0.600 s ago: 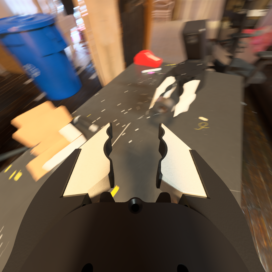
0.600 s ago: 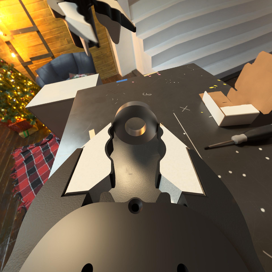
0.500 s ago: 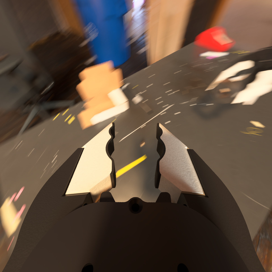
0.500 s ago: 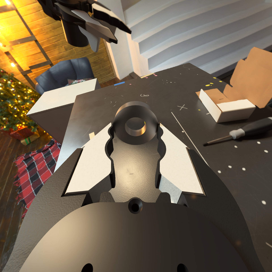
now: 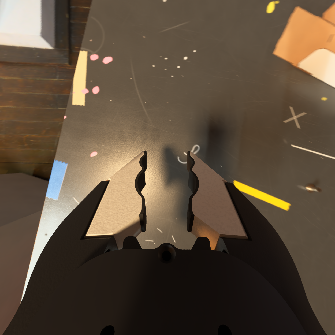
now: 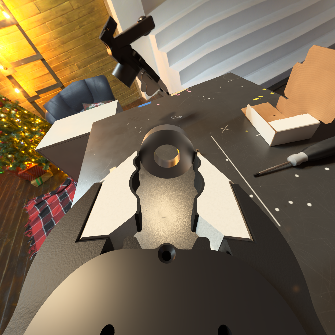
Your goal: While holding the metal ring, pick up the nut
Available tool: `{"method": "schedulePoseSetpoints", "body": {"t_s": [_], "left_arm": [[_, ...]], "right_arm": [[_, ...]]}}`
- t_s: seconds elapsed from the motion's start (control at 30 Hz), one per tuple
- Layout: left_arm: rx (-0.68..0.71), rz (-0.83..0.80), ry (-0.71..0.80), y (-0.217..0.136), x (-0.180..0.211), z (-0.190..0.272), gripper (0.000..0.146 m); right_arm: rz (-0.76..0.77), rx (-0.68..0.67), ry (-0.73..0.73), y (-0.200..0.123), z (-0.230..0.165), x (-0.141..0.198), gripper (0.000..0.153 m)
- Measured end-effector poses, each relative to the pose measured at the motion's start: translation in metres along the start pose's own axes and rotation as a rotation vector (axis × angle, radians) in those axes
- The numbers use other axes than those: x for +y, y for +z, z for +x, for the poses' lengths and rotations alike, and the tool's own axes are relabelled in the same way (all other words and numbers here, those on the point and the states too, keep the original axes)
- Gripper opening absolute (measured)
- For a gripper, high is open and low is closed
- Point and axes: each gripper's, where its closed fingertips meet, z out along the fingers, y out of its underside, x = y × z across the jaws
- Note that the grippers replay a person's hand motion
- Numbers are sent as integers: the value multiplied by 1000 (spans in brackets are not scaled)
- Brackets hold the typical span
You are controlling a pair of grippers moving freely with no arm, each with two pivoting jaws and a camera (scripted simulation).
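Note:
My right gripper (image 6: 166,154) is shut on the thick grey metal ring (image 6: 145,159) and holds it upright at its fingertips, above the dark table (image 6: 181,107). The nut (image 5: 311,187) is small and brass-coloured. It lies on the table to the right of my left gripper (image 5: 166,154), past a yellow tape strip (image 5: 261,194). It also shows as a speck (image 6: 197,150) beside the right fingertip. The left gripper is open and empty and points down at the table. In the right wrist view it (image 6: 157,87) hangs over the table's far edge.
An open cardboard box (image 6: 282,126) stands at the right, also in the left wrist view (image 5: 308,41). A screwdriver (image 6: 290,161) lies nearer, right of the ring. The table's edge (image 5: 72,126) runs left of the left gripper. A white cabinet (image 6: 78,126) stands beside the table.
The left gripper has swung away from facing the right gripper, tipped down toward the table's far end, and its fingers have drawn slightly closer. The right gripper has barely moved and still holds the ring.

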Motion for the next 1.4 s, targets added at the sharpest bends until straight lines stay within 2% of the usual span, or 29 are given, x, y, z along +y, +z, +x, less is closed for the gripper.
{"method": "schedulePoseSetpoints", "body": {"t_s": [0.07, 0.13, 0.2, 0.3, 0.4, 0.57, 0.67, 0.77, 0.83, 0.93, 1.07, 1.13, 1.2, 1.4], "left_arm": [[-65, 12, -12, 13, -3, -9, 38], [-107, 36, -25, 21, -4, -14, 25], [-62, 75, -26, 21, -7, -9, 7], [-35, 163, 36, 1, -20, 2, 1], [-14, 317, 102, -41, -46, 15, 0], [-6, 628, 286, -144, -98, 42, 1], [152, 760, 456, -202, -109, 86, 1], [474, 683, 762, -231, -81, 147, 1], [624, 560, 946, -231, -49, 176, 1], [737, 374, 1147, -207, 2, 202, 1], [884, 236, 1261, -165, 67, 237, 1], [893, 233, 1285, -143, 89, 252, 1], [959, 276, 1285, -132, 107, 265, 1], [1186, 417, 1113, -122, 128, 287, 1]], "right_arm": [[-2, -1, -3, -1, -1, 1, 59], [-3, 1, -4, -3, -2, 1, 59], [4, 10, -3, -7, -1, 1, 59], [28, 21, 4, -15, 3, 0, 59], [78, -1, 2, -24, 3, -6, 59], [185, -121, 9, -37, -7, -20, 59], [236, -182, 12, -45, -14, -27, 59], [307, -257, 25, -53, -23, -36, 59], [339, -299, 34, -58, -27, -41, 59], [381, -346, 51, -65, -31, -45, 59], [408, -360, 60, -71, -34, -43, 59], [421, -371, 70, -74, -35, -41, 59], [431, -360, 80, -75, -34, -38, 59], [391, -303, 73, -70, -29, -28, 59]]}}
